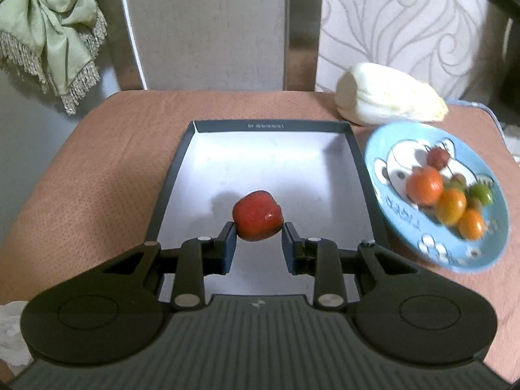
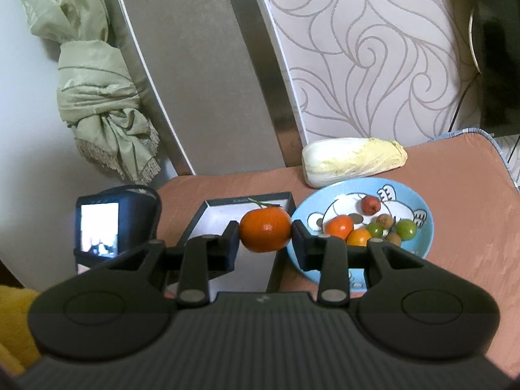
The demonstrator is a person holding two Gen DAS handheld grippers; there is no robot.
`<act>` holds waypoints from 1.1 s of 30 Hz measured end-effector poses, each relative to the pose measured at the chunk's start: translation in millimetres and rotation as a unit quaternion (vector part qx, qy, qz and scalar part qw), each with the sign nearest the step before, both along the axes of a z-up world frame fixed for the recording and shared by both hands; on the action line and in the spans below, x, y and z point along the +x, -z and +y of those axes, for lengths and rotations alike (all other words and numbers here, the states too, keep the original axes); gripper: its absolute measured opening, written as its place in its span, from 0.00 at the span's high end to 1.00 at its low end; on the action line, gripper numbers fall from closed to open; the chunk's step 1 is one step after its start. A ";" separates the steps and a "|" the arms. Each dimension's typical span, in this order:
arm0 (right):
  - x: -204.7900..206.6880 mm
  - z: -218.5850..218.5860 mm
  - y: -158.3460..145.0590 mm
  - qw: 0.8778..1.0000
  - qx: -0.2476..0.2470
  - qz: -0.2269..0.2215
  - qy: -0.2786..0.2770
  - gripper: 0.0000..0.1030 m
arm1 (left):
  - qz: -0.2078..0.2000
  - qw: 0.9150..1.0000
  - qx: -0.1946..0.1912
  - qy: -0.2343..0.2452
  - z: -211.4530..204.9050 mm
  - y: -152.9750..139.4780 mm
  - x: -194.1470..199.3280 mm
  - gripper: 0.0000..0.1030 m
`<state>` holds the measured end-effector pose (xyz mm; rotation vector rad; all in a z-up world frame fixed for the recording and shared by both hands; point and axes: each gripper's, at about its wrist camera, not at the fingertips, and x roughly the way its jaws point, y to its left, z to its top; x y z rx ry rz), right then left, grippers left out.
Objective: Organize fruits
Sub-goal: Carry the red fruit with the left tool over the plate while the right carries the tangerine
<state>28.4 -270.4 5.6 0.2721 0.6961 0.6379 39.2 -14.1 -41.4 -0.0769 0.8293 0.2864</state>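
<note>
Left wrist view: left gripper (image 1: 259,232) pinching red fruit (image 1: 257,216) over box (image 1: 360,165), ready to drop. Right gripper (image 2: 266,232) squeezing orange (image 2: 265,229), plate (image 2: 419,201) just right.

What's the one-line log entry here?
left gripper: holds red fruit over box | right gripper: holds orange | plate: fruit left

Glossy red fruit (image 1: 257,215); glazed blue plate (image 1: 383,149); matt white-lined box (image 1: 273,159); dimpled woven tablecloth (image 1: 107,162); fringed satin curtain (image 1: 52,29).
</note>
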 end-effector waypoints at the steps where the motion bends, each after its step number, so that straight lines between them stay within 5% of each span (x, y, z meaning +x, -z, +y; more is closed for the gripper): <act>1: -2.1 1.4 1.0 1.000 0.000 0.002 0.001 0.63 | 0.002 1.000 -0.001 0.004 0.3 -0.3 -2.3 0.66; 20: -27.1 2.5 -4.1 1.000 0.006 -0.006 0.028 0.63 | -0.023 0.999 0.005 0.042 -5.8 -28.7 -4.5 0.66; 33: -18.5 -34.1 5.8 0.997 0.003 0.004 0.083 0.63 | -0.049 0.993 0.009 0.108 -60.6 -45.9 30.8 0.66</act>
